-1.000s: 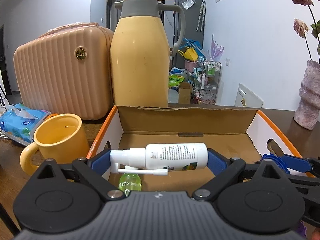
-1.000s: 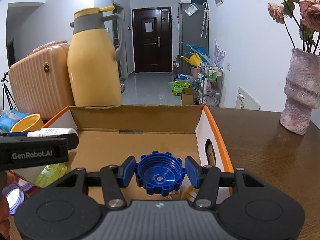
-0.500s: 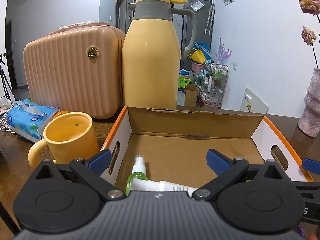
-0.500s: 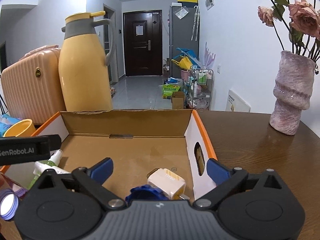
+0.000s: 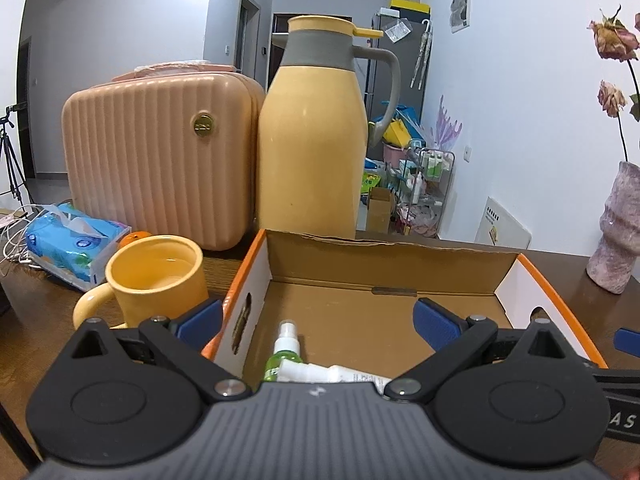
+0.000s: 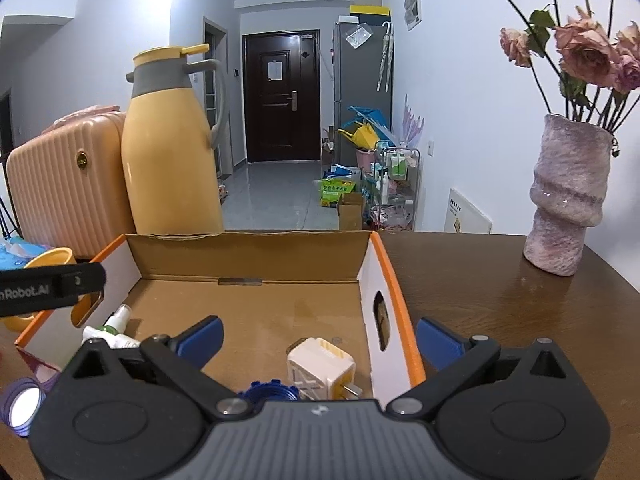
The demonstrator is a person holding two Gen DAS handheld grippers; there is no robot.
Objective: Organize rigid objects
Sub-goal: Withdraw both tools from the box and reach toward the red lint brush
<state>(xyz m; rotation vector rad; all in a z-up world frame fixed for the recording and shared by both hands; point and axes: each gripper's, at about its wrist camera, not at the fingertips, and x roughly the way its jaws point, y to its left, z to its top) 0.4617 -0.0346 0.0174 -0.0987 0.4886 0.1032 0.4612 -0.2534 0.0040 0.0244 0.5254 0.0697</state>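
Note:
An open cardboard box with orange rims (image 5: 256,252) (image 6: 394,280) sits on the brown table. Inside lie a white spray bottle (image 5: 344,374) (image 6: 116,340) across a green spray bottle (image 5: 285,350), a blue ridged cap (image 6: 268,393) and a cream plug adapter (image 6: 320,366). My left gripper (image 5: 316,322) is open and empty above the box's near left part. My right gripper (image 6: 318,338) is open and empty above the near right part, with its right finger outside the box wall.
A yellow mug (image 5: 156,280), blue tissue pack (image 5: 72,244), peach hard case (image 5: 160,160) and tall yellow thermos (image 5: 312,140) stand left and behind the box. A pink vase with dried roses (image 6: 568,196) stands at right. A purple lid (image 6: 20,404) lies near left.
Both grippers opened and let go: the white spray bottle and the blue cap now lie in the box. Both grippers have since risen and drawn back a little.

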